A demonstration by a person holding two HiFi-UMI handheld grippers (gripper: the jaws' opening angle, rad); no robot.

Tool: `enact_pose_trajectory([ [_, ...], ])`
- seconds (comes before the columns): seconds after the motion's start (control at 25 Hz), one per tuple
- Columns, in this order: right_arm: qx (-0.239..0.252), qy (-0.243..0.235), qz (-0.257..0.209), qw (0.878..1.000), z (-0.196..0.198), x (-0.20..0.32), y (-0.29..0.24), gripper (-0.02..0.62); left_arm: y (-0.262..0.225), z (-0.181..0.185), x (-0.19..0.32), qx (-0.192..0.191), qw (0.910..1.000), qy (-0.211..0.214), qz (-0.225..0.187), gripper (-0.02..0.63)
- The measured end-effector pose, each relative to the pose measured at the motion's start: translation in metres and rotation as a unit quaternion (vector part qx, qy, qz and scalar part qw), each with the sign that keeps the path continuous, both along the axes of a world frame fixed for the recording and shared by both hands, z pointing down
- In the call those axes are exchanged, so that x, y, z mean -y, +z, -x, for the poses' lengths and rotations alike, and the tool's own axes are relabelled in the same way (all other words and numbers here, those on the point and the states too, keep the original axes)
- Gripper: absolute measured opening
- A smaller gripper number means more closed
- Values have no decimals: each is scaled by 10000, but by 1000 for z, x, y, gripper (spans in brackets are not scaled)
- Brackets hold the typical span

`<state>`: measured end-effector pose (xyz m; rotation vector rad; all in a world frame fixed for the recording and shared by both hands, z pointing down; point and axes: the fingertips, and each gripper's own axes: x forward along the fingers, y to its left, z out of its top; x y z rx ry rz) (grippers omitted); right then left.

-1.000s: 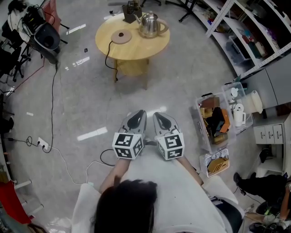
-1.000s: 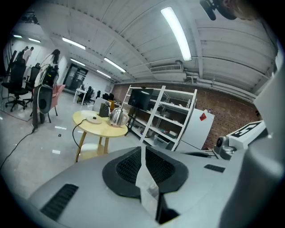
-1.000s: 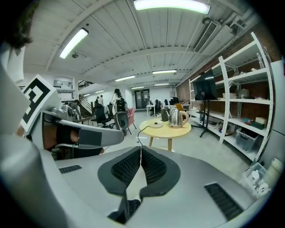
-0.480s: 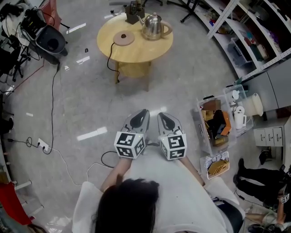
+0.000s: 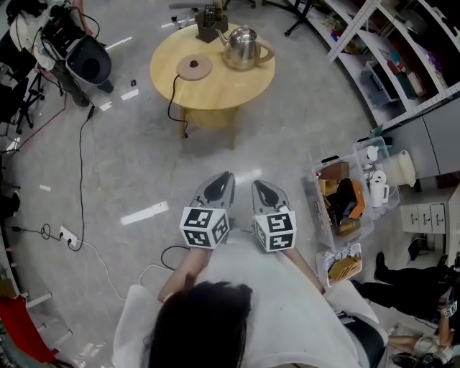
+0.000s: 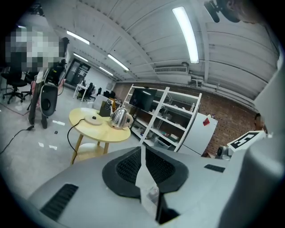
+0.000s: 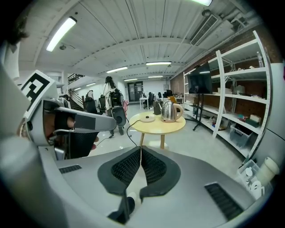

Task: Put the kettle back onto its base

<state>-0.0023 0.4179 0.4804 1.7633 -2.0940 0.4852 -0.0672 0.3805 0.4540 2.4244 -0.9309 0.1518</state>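
Round wooden table (image 5: 215, 90) with kettle (image 5: 243, 47), base (image 5: 194, 68), dark box (image 5: 209, 21)

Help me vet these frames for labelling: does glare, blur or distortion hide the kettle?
Head view: fisheye bends the shelves, lamp reflections streak the floor, kettle sharp. Left gripper view: dark corners, ceiling lamp blown out, kettle small but clear. Right gripper view: dark corners, kettle crisp.

— Where's the shiny steel kettle (image 5: 243, 47)?
— Upright on the round pale-wood table (image 5: 215, 90), handle to the right.
— And its flat round brown base (image 5: 194, 68)?
— Empty, near the kettle's left, not touching it.
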Motion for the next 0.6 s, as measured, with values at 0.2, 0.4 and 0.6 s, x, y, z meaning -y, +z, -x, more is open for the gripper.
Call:
enact_pose_trajectory([
  [0.2, -12, -44, 90, 9999, -6, 22, 2, 28, 1, -9, 21, 125, 9997, 207, -53, 51],
  [0.4, -56, -95, 135, 9998, -6, 50, 1, 28, -3, -5, 52, 27, 10000, 56, -52, 52],
  [0.6, 29, -77, 122, 9999, -5, 78, -1, 28, -6, -6, 81, 123, 9997, 120, -167, 51],
])
